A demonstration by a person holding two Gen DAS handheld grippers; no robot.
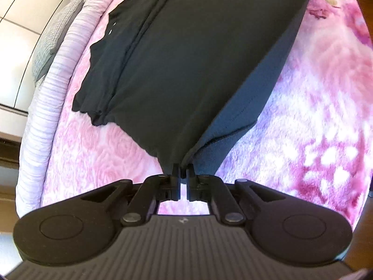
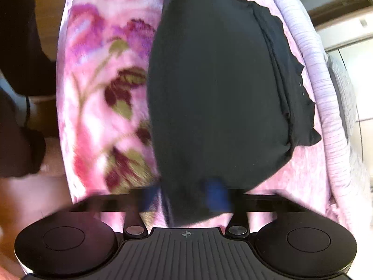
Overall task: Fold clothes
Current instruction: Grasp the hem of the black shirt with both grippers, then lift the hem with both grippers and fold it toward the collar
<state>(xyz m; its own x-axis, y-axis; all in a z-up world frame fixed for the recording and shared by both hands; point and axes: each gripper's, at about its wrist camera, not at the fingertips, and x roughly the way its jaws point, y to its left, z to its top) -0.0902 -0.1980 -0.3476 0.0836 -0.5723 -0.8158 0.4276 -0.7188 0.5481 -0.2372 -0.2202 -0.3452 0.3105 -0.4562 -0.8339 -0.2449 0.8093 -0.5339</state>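
A black garment (image 1: pixel 186 70) lies partly folded on a pink flowered blanket (image 1: pixel 314 116) on a bed. Its near corner is pulled up to a point between the fingers of my left gripper (image 1: pixel 183 171), which is shut on that corner. A blue-grey underside (image 1: pixel 233 121) shows to the right of the pinch. In the right wrist view the same garment (image 2: pixel 216 93) fills the middle. Its near edge reaches into my right gripper (image 2: pixel 184 197), whose blue-padded fingers (image 2: pixel 216 196) are smeared by blur on either side of the cloth.
A ribbed lilac bedspread (image 1: pixel 44 128) and a grey quilt (image 1: pixel 53 39) run along the bed's far edge, with white cabinet fronts (image 1: pixel 21 23) beyond. A person's dark-clothed leg (image 2: pixel 21 46) stands left of the bed over wooden floor.
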